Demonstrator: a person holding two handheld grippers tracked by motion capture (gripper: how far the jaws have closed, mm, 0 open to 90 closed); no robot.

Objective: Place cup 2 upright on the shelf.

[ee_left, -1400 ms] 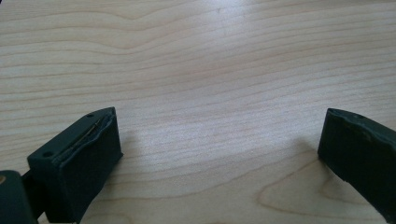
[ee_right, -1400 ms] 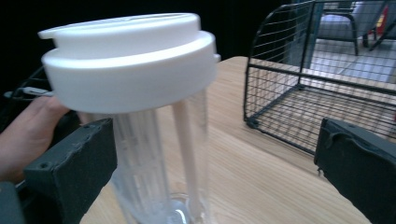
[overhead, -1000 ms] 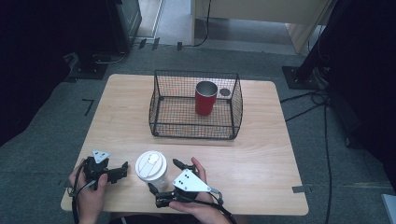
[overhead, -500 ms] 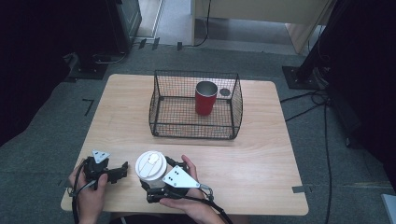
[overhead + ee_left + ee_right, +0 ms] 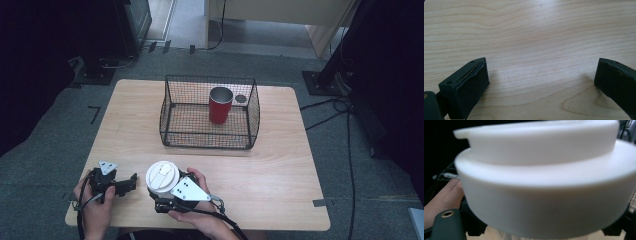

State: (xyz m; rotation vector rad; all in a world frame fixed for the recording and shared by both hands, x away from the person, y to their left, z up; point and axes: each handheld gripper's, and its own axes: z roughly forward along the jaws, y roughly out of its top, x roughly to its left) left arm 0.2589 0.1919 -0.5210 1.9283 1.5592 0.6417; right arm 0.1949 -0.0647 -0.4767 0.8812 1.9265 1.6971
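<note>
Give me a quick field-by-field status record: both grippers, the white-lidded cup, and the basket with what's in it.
right gripper: jaws have just been closing; now shut on the white-lidded cup at the table's near edge
left gripper: open, nothing between the jaws, over bare wood
wire basket: mid-table, beyond the cup
red cup: upright in the basket, open top
small dark round thing: beside the red cup; too small to identify
</note>
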